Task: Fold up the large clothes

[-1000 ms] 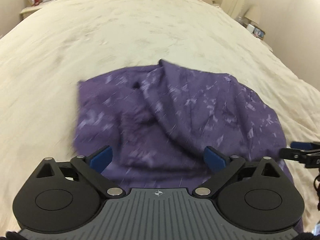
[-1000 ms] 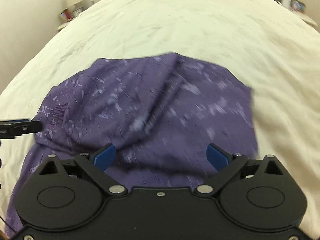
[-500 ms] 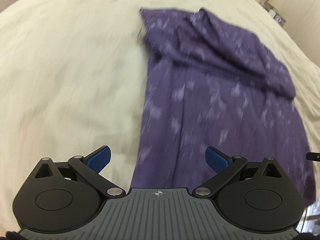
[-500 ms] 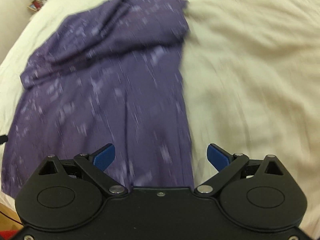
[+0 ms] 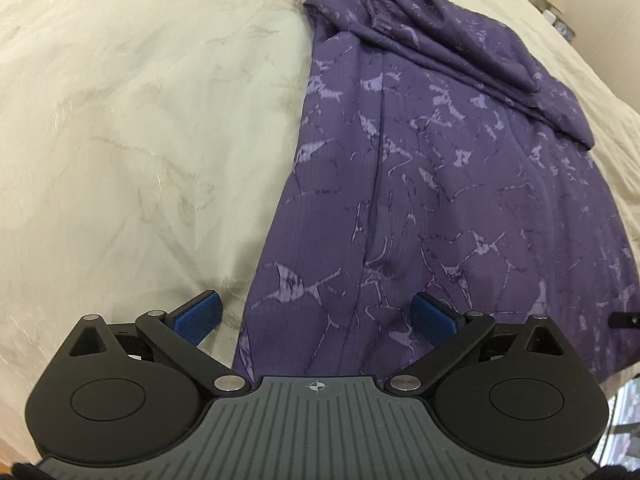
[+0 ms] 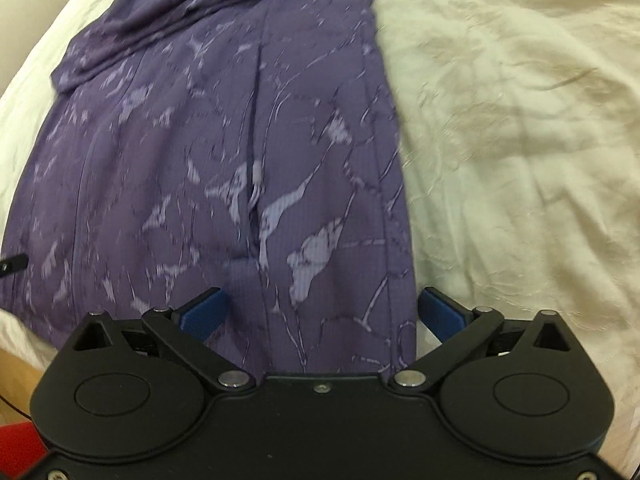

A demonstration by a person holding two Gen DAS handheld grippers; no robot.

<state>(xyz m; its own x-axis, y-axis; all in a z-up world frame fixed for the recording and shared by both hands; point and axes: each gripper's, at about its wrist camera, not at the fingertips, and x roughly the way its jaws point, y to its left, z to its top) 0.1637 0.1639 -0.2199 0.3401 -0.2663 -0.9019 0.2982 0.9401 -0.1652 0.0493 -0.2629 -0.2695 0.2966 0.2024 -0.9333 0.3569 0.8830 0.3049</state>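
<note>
A purple garment with a pale marbled print [image 5: 440,168] lies spread lengthwise on the cream bed, its far end rumpled in folds. It also shows in the right wrist view [image 6: 224,152]. My left gripper [image 5: 316,316] is open and empty over the garment's near left corner. My right gripper [image 6: 320,312] is open and empty over the near right corner. Each gripper's tip shows at the edge of the other's view: the right one [image 5: 624,319], the left one [image 6: 12,264].
The cream bedspread [image 5: 128,152] stretches wide to the left of the garment and to its right [image 6: 520,140]. The bed's near edge, a wooden floor [image 6: 16,384] and something red [image 6: 16,448] show at the lower left of the right wrist view.
Both grippers have drawn back toward the near edge of the bed and spread apart. The garment, bunched a second ago, now lies stretched out long and flatter.
</note>
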